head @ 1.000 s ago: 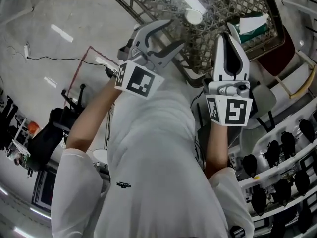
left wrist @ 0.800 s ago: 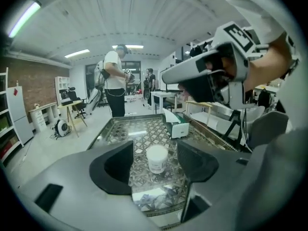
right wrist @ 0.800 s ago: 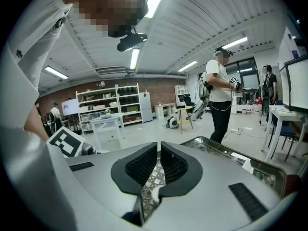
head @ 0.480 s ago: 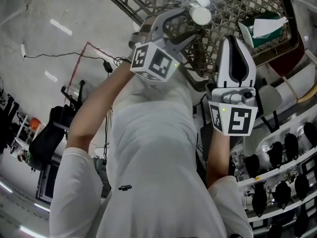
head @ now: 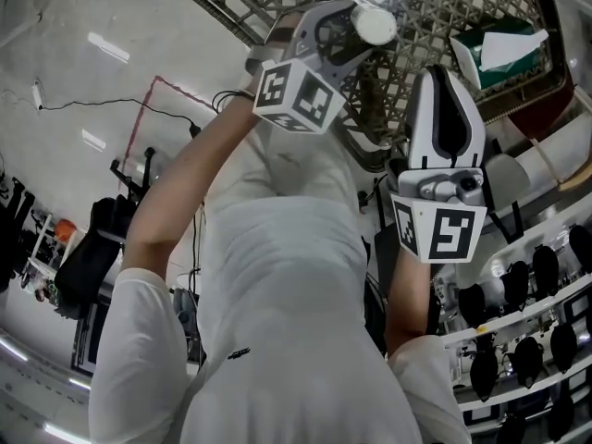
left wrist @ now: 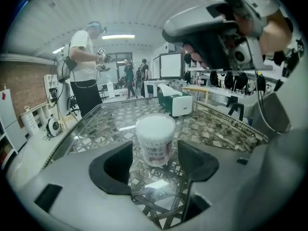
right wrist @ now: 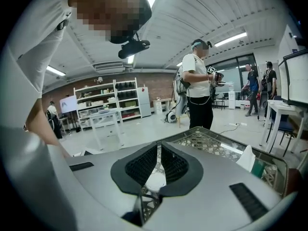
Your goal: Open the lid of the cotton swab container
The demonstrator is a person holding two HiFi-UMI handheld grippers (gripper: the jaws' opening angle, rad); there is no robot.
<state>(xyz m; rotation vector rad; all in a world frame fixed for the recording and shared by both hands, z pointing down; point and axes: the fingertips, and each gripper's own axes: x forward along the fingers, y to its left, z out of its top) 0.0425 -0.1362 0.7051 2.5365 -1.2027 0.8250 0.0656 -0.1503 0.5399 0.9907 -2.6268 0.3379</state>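
Note:
The cotton swab container (left wrist: 155,138) is a small clear tub with a white lid (head: 375,26), standing upright on the glass-topped lattice table (head: 444,7). My left gripper (left wrist: 155,166) is open, and the tub stands between its dark pads (left wrist: 118,163) with a gap on each side. In the head view the left gripper (head: 354,37) reaches to the tub from the near left. My right gripper (head: 442,74) is shut with nothing in it, to the right of the tub and nearer the table's edge. In the right gripper view the shut jaws (right wrist: 159,163) point over the table.
A green tissue box (head: 504,49) sits on the table's right side, also seen as a green tissue box (left wrist: 175,100) behind the tub. The table's metal rim (head: 370,160) lies under my arms. Other people (left wrist: 84,66) stand beyond the table. A rack of dark tools (head: 518,313) stands at right.
My left gripper has moved forward over the table and its jaws have spread, so the tub now stands between them. The right gripper has shifted only slightly.

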